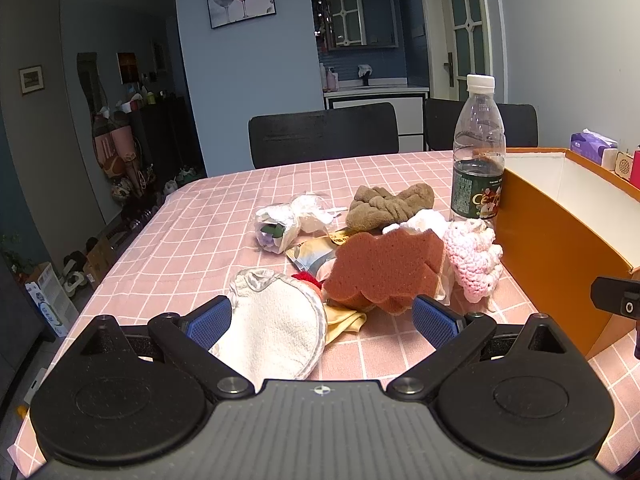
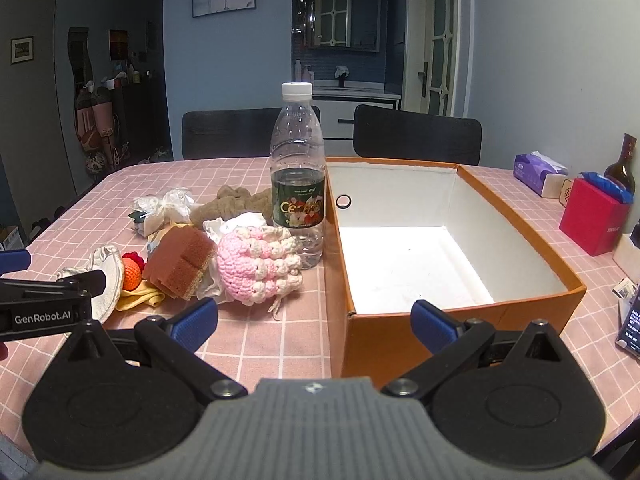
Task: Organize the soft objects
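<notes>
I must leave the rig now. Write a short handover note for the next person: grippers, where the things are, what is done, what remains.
Left gripper: open, empty, just before the white round cloth pad.
Right gripper: open, empty, near the orange cardboard box.
Brown sponge, pink crocheted toy, brown fluffy cloth and the other soft things lie in a pile on the pink checked tablecloth, left of the box, beside a clear plastic water bottle.
Done: nothing; the box is empty.
Left: all soft things.

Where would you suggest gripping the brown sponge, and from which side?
Judging from both views, grip the brown sponge across its flat faces at the raised near end, from the front with the left gripper. It lies propped on the pile, wavy edge clear of the cloth.
</notes>
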Demonstrator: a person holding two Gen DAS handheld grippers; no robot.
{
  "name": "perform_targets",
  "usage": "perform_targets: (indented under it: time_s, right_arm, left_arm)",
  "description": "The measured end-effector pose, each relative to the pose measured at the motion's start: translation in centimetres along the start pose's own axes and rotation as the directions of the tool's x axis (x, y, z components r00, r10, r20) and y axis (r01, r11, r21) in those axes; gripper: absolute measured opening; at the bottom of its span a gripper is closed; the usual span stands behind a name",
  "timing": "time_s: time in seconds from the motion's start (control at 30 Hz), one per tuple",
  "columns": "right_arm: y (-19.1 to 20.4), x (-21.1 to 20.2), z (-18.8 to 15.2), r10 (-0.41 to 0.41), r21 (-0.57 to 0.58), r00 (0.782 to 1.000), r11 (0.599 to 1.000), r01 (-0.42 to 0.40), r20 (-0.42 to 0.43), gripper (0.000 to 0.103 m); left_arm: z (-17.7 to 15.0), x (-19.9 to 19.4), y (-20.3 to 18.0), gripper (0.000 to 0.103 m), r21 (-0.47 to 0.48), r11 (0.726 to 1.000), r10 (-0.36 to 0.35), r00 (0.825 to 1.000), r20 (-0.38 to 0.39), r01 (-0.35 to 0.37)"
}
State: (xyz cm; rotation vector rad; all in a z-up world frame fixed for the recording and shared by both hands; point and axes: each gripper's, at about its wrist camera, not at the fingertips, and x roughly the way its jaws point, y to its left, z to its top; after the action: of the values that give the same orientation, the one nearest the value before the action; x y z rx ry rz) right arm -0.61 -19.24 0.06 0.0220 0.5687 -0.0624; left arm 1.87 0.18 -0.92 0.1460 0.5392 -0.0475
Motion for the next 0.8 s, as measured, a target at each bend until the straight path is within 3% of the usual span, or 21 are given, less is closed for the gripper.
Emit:
perform_targets:
  time_s: [0.8]
  right_arm:
    - [-0.29, 0.17, -0.03, -0.013, 0.012, 1.000, 1.000, 0.013, -0.017, 0.101]
  left_arm:
    - [-0.02, -0.04, -0.68, 0.103, 0.005, 1.000, -0.007, 1.000, -0.012, 0.007]
